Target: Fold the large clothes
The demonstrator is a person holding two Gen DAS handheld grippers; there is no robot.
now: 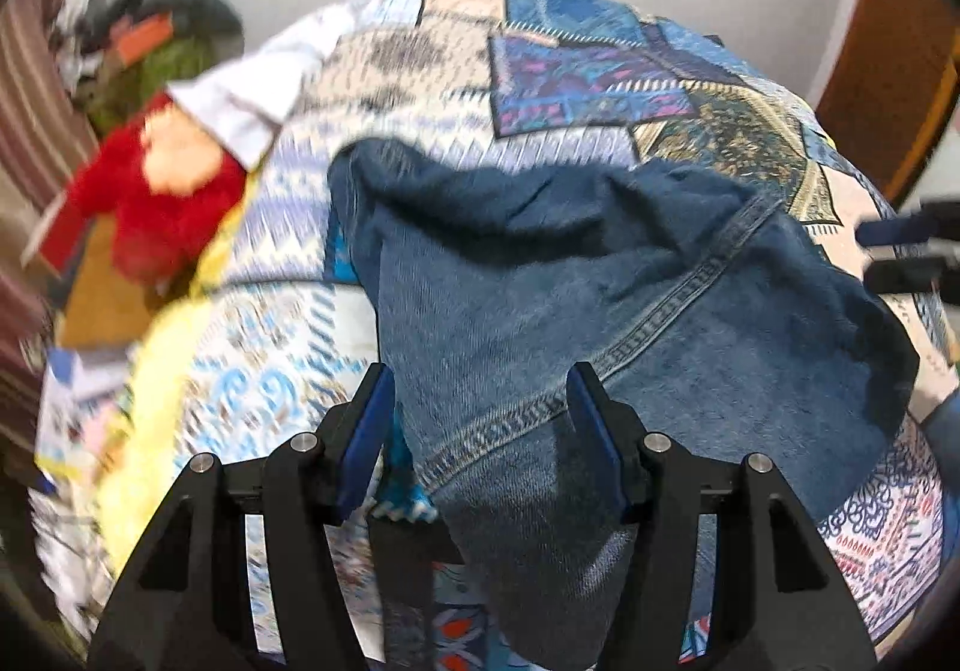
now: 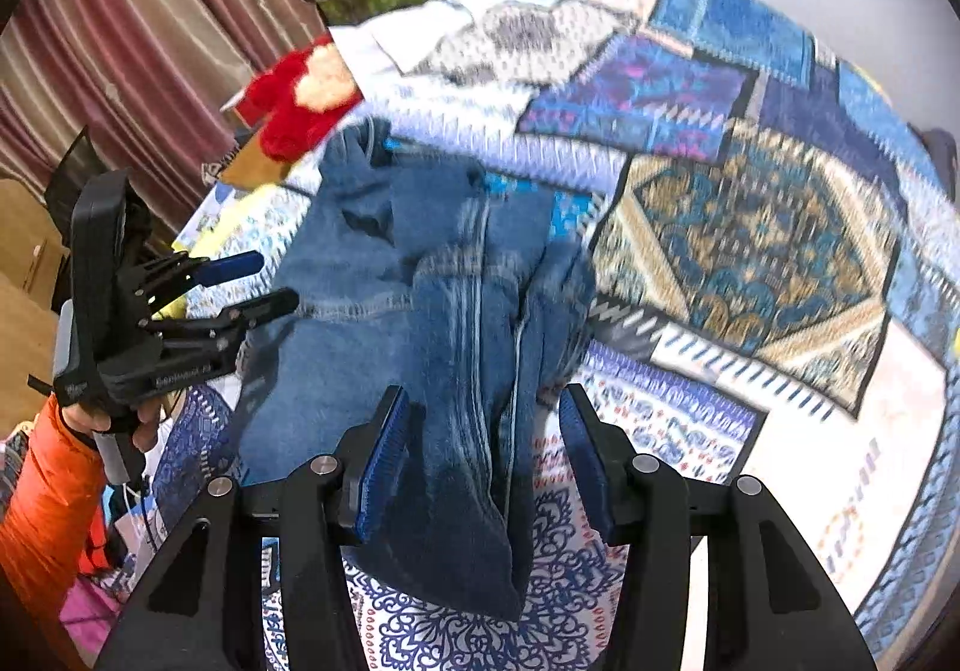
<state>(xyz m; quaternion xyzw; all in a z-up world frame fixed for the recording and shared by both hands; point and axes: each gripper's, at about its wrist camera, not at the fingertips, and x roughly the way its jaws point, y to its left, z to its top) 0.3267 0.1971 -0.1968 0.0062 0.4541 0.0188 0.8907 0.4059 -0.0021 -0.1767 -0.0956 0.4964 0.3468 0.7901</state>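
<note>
Jeans: a pair of blue denim jeans (image 2: 420, 275) lies bunched on the bed, partly doubled over itself; a stitched seam runs diagonally across the cloth in the left wrist view; folds and a dark hollow show near the far end, so the cloth is not yet flat

Step in hand (judged): gathering or carrying a fold of the denim across itself; the fold looks only begun, since edges are uneven and the pile is lumpy

Left hand-held gripper (image 1: 480, 431): jaws stand apart with denim lying between them; the pads do not clearly press the cloth, so it looks open over the fabric; an orange sleeve (image 2: 48, 497) shows behind it in the right wrist view

Right hand-held gripper (image 2: 486, 449): jaws apart, a hanging ridge of denim between them; pads appear clear of the cloth on both sides

How to do it well (judged): pinch both layers at the seam rather than one loose ply; keep both grips level so the edge stays straight; lay the fold down, then smooth it

Bedspread (image 2: 750, 251): patchwork, blue and tan, under the jeans; its wrinkles may drag with the denim

Nearby: a red plush toy (image 1: 156, 203) sits beyond the jeans, apart from them
</note>
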